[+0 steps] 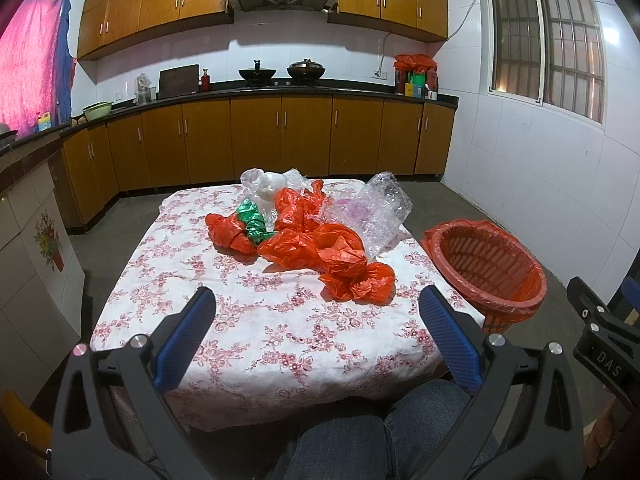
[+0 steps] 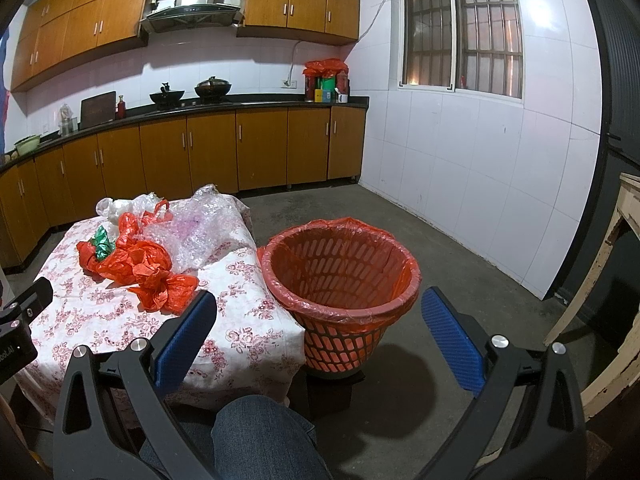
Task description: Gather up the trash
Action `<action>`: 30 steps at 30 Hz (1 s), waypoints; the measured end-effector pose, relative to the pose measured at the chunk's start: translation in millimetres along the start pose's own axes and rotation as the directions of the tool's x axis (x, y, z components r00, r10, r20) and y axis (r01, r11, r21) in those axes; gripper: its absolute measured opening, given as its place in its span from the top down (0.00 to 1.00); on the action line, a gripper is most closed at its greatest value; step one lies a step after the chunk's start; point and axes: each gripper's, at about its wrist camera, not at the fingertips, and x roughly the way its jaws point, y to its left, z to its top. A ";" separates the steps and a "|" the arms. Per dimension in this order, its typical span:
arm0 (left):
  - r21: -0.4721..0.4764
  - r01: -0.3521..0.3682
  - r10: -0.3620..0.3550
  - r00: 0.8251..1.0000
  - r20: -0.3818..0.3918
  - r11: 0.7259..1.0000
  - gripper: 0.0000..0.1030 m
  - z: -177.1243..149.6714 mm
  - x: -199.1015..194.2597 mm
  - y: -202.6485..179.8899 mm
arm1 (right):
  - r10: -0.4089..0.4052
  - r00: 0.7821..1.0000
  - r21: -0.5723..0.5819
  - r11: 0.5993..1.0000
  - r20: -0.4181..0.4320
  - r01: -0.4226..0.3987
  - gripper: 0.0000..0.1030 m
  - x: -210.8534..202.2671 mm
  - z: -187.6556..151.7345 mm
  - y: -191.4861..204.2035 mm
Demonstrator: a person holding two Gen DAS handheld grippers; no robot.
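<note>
A heap of crumpled orange plastic bags (image 1: 320,244) (image 2: 136,264) lies on the flowered tablecloth (image 1: 260,320) (image 2: 240,280), with a green bag (image 1: 252,224) (image 2: 103,243), clear bubble wrap (image 1: 376,212) (image 2: 200,220) and white plastic (image 1: 264,182) behind it. An orange lattice bin (image 1: 488,268) (image 2: 340,280) lined with an orange bag stands on the floor right of the table. My left gripper (image 1: 316,300) hangs open above the table's near part, short of the heap. My right gripper (image 2: 318,304) is open, held near the bin's front rim. Both hold nothing.
The table's near half shows bare cloth. A person's knees in jeans (image 1: 360,440) (image 2: 256,436) sit at the table's front edge. Kitchen cabinets (image 1: 280,136) and a counter run along the back wall. A worn wooden frame (image 2: 612,280) stands at the far right.
</note>
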 end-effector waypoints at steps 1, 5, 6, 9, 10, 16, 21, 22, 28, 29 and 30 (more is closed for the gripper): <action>-0.001 0.000 0.000 1.000 0.000 1.000 0.04 0.2 0.2 0.2 | 0.000 1.000 0.000 1.000 0.000 0.000 0.02 0.0 0.0 0.0; -0.001 0.000 0.000 1.000 -0.001 1.000 0.04 0.1 0.3 0.3 | 0.000 1.000 -0.001 1.000 0.000 0.000 0.02 -0.1 0.2 0.3; -0.001 0.001 -0.001 1.000 -0.001 1.000 0.04 0.2 0.3 0.3 | 0.000 1.000 -0.001 1.000 0.000 0.000 0.02 -0.1 0.3 0.3; -0.001 0.000 0.000 1.000 -0.001 1.000 0.04 0.2 0.3 0.3 | 0.000 1.000 0.000 1.000 0.000 0.000 0.02 0.0 0.4 0.3; -0.001 0.000 0.000 1.000 -0.001 1.000 0.04 0.1 0.1 0.1 | 0.000 1.000 -0.001 1.000 0.000 0.000 0.02 -0.1 0.4 0.4; -0.002 0.000 0.000 1.000 -0.001 1.000 0.04 0.1 0.2 0.1 | 0.000 1.000 -0.001 1.000 0.000 0.000 0.02 0.0 0.5 0.5; -0.003 0.001 -0.001 1.000 -0.002 1.000 0.04 0.1 0.2 0.2 | -0.001 1.000 -0.001 1.000 0.000 0.001 0.02 0.1 0.5 0.7; -0.003 0.001 -0.001 1.000 -0.003 1.000 0.04 0.2 0.2 0.2 | -0.001 1.000 -0.002 1.000 0.000 0.001 0.02 0.3 0.4 0.8; -0.005 -0.001 0.001 1.000 -0.004 1.000 0.04 0.2 0.5 0.4 | -0.003 1.000 -0.004 1.000 -0.002 0.003 0.02 1.7 -0.3 1.9; -0.006 -0.001 0.001 1.000 -0.005 1.000 0.04 0.1 0.6 0.4 | -0.004 1.000 -0.005 1.000 -0.003 0.004 0.02 2.3 -0.4 2.0; -0.008 -0.002 0.002 1.000 -0.005 1.000 0.04 -0.1 0.8 0.5 | -0.005 1.000 -0.005 1.000 -0.005 0.005 0.02 3.0 -0.3 2.1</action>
